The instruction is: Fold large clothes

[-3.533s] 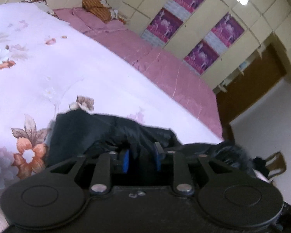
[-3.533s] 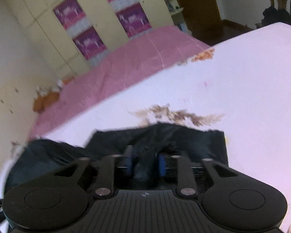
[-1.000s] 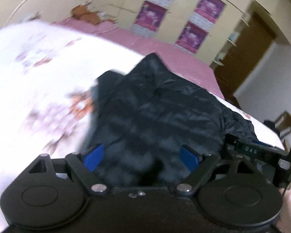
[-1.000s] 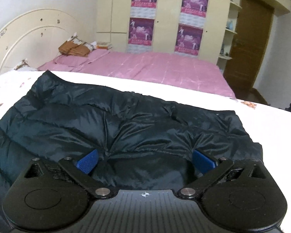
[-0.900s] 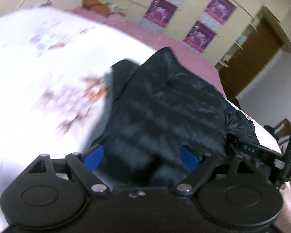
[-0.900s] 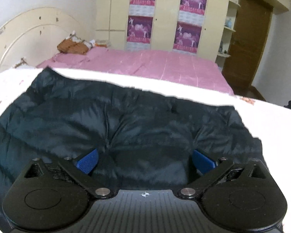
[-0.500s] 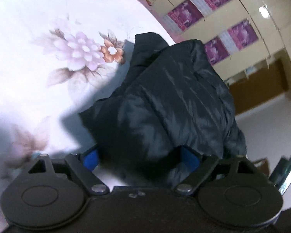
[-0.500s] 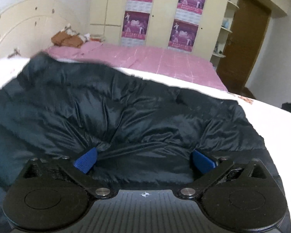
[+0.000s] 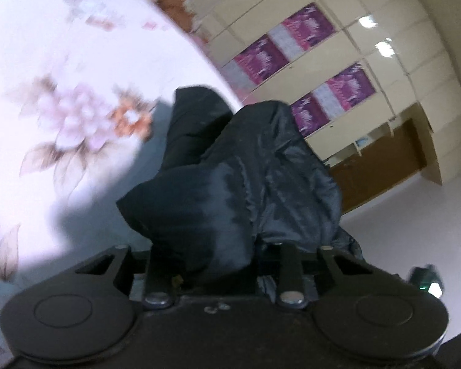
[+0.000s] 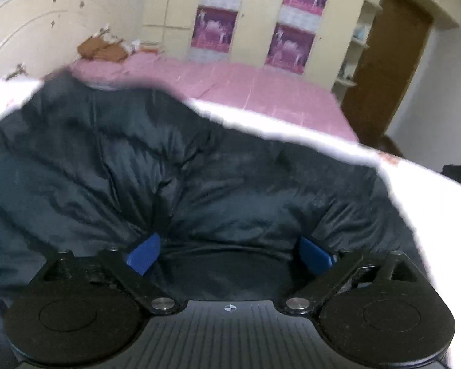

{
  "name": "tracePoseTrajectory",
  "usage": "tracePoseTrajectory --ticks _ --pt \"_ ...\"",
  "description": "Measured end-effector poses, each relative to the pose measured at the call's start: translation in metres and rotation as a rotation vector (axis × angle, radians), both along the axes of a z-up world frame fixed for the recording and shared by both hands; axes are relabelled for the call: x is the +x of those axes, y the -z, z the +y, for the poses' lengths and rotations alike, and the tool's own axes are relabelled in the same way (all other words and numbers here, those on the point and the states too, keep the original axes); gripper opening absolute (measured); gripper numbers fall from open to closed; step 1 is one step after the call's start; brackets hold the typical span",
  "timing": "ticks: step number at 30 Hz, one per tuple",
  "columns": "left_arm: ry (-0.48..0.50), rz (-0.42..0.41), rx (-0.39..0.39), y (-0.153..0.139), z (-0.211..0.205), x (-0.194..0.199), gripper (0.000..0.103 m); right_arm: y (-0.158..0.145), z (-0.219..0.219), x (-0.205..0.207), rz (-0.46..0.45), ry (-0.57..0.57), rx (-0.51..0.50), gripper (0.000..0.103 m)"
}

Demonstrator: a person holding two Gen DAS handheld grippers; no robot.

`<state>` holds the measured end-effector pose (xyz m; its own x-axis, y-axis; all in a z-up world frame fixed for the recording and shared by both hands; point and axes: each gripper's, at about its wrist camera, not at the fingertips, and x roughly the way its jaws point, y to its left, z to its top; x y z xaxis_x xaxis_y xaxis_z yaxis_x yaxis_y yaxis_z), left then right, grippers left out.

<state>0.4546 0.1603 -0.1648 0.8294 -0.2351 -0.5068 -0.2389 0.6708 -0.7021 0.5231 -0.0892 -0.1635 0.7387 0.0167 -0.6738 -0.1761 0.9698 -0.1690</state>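
Jacket: a dark padded jacket (image 9: 252, 166) lies on the bed (image 9: 61, 61), on a white cover printed with flowers; one edge is bunched and lifted toward the left camera.
Left tongs: the left tongs (image 9: 218, 261) have just been closing, and a thick fold of the jacket now sits clamped between them; the fabric hides the blue pads.
Right tongs: the right tongs (image 10: 229, 250) stand wide apart, though they have just drawn in slightly; both blue pads (image 10: 144, 252) show, pressed down into the jacket (image 10: 199, 169), with fabric between them but not pinched.
Bed: beyond the white cover a pink sheet (image 10: 261, 86) runs to the far side.
Room: cream cupboards carry purple posters (image 10: 213, 29); a brown door (image 10: 387, 70) stands to the right.
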Motion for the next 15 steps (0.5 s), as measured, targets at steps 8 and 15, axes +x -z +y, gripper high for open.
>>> tracePoseTrajectory --ticks 8,15 --pt "0.224 -0.218 0.36 -0.083 -0.073 0.013 0.025 0.021 -0.012 0.004 0.024 -0.027 0.046 0.098" --pt "0.471 -0.315 0.657 -0.141 -0.169 0.033 0.024 -0.038 -0.099 -0.017 0.013 -0.019 0.244 0.096"
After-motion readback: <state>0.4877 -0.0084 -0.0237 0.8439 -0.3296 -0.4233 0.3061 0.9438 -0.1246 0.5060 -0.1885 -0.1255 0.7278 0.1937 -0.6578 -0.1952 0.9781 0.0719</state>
